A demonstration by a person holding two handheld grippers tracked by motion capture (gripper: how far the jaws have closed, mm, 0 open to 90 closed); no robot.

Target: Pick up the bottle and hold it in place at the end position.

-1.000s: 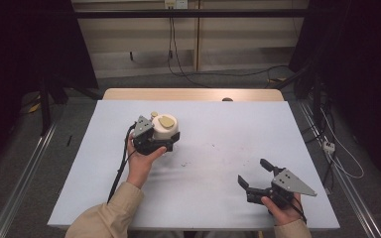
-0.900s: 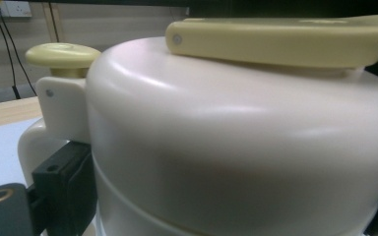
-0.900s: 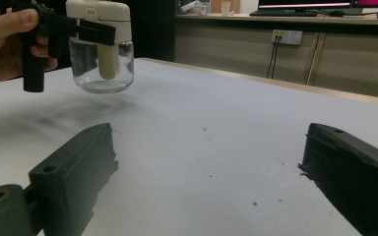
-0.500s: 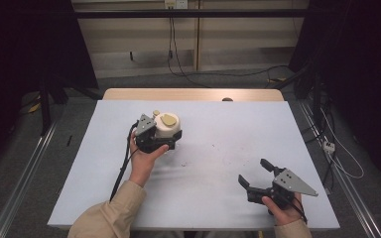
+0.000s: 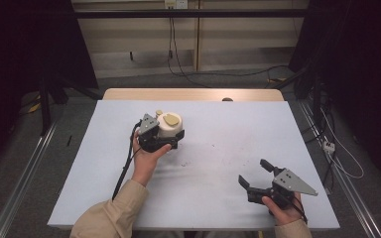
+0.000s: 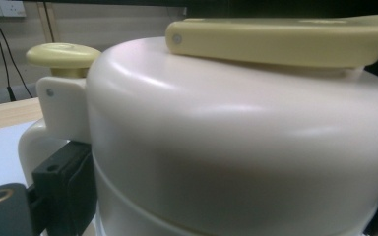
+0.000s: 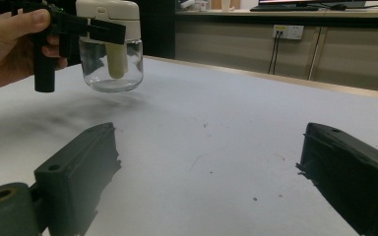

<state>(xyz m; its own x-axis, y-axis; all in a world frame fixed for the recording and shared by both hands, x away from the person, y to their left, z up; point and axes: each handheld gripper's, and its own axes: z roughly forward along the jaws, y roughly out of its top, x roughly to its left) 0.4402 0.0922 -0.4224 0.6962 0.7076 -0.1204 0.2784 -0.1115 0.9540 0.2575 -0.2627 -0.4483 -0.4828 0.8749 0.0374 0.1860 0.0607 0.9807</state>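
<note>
Right tongs idle; left tongs grip jar.
My right gripper rests spread wide at the near right of the pale blue table; farther left, my left gripper clamps the clear glass jar with cream plastic lid, lifted just above the tabletop.

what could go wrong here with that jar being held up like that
The left gripper clamps the glass jar only at its white lid, and in the right gripper view the jar hangs above the table. If the lid comes loose or the smooth plastic slips, the glass could drop and crack. The right gripper rests open near the table's front right edge, too far off to steady the jar.
</note>
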